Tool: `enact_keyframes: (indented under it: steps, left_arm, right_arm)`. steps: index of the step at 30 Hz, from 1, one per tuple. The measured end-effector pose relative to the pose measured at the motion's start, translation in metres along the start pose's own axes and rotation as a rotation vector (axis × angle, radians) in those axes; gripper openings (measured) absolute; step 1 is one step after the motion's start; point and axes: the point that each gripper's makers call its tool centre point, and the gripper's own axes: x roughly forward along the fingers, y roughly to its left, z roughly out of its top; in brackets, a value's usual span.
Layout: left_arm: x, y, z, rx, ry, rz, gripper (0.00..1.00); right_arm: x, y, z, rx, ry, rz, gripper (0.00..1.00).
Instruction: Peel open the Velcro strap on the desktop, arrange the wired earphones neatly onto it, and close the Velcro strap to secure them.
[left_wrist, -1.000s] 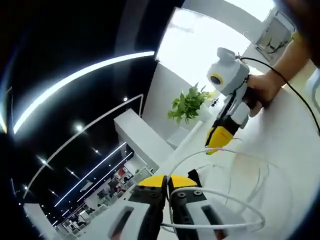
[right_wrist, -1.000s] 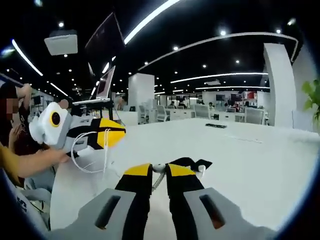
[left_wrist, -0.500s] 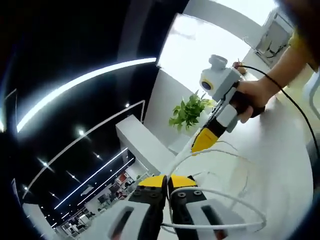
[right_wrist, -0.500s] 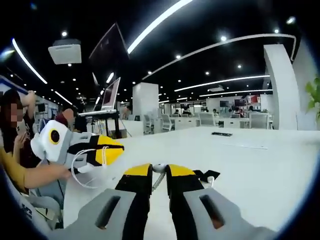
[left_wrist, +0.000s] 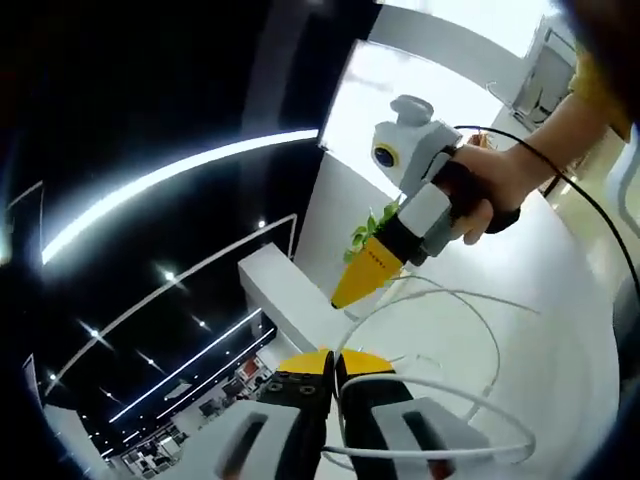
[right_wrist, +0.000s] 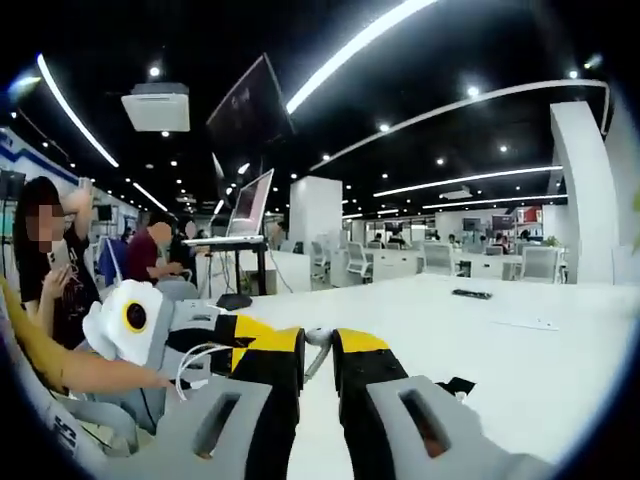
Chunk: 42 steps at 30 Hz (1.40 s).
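My left yellow-tipped gripper (left_wrist: 333, 362) was pinched nearly shut on the thin white earphone wire (left_wrist: 440, 385), which looped over the white desktop (left_wrist: 560, 300). My right yellow-tipped gripper (right_wrist: 318, 345) had risen higher than a second ago. Its jaws were close together with a bit of white wire between them. The black Velcro strap (right_wrist: 457, 385) lay on the desk, now lower and farther right.

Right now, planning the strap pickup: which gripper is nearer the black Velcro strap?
Right, probably. The Velcro strap lies just beside the right gripper's jaws; the left gripper hangs farther off on their other side.
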Motion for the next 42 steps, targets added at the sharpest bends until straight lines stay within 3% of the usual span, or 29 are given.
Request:
enact_keyframes:
  steps: [20, 42]
  left_arm:
    - [0.0, -0.006, 0.005, 0.041, -0.012, -0.008, 0.06]
    - [-0.002, 0.0, 0.006, 0.061, -0.017, 0.025, 0.08]
  right_arm:
    - [0.033, -0.001, 0.005, 0.018, 0.064, -0.01, 0.14]
    - [0.052, -0.007, -0.004, 0.175, 0.12, -0.046, 0.14]
